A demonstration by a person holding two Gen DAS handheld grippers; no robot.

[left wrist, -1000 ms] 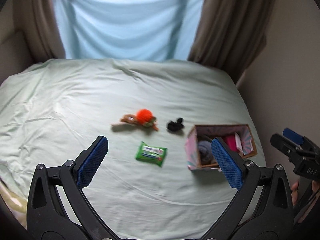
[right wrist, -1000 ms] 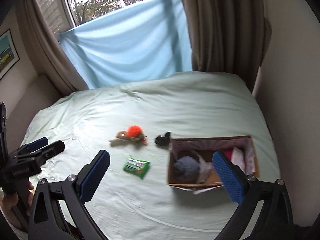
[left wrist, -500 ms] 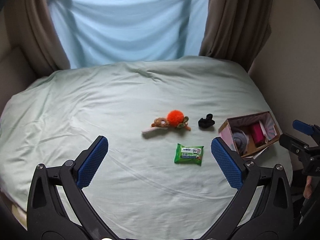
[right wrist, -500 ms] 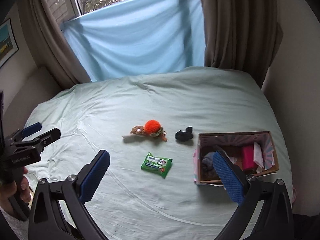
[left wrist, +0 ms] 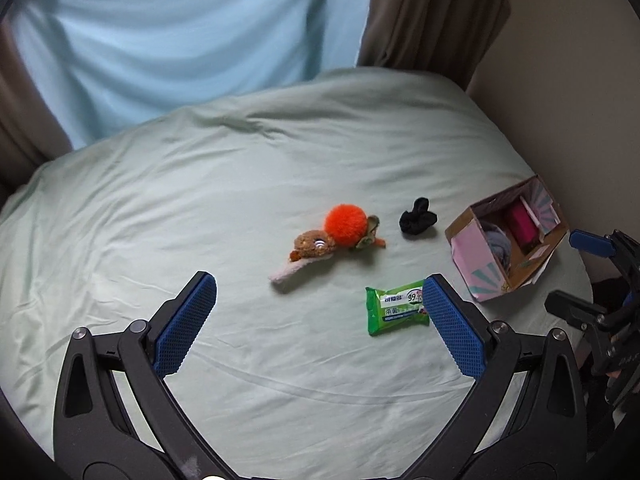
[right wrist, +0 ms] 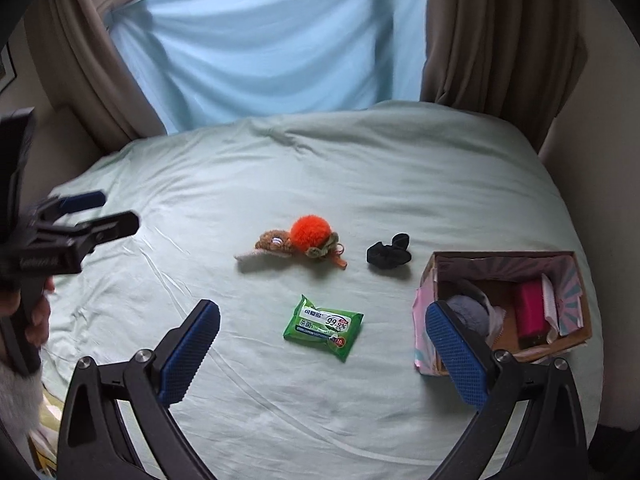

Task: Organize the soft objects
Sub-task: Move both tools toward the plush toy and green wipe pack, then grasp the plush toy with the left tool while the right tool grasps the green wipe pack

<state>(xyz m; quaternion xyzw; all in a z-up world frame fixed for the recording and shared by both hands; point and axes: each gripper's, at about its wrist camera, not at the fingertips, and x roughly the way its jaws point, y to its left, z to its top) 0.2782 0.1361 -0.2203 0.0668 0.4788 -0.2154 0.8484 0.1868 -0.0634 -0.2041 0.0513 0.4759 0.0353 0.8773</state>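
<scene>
On the pale green bed sheet (left wrist: 200, 208) lie a plush toy with an orange pompom (left wrist: 336, 232) (right wrist: 296, 244), a black scrunchie (left wrist: 417, 222) (right wrist: 389, 257) and a green wipes pack (left wrist: 396, 312) (right wrist: 324, 327). A cardboard box (left wrist: 478, 256) (right wrist: 426, 316) at the right holds a grey soft item (right wrist: 468, 314) and a pink one (right wrist: 530, 312). My left gripper (left wrist: 316, 320) is open and empty, hovering short of the toy. My right gripper (right wrist: 320, 350) is open and empty above the wipes pack. Each gripper also shows at the edge of the other's view: the right gripper (left wrist: 576, 276), the left gripper (right wrist: 108, 212).
A light blue cloth (right wrist: 280, 40) hangs behind the bed between brown curtains (right wrist: 500, 28). A beige wall (left wrist: 568, 100) runs along the bed's right edge, close to the box.
Both views have shifted: the objects slid right in the left wrist view and the box moved toward its right edge. In the right wrist view the toy and pack moved toward the centre.
</scene>
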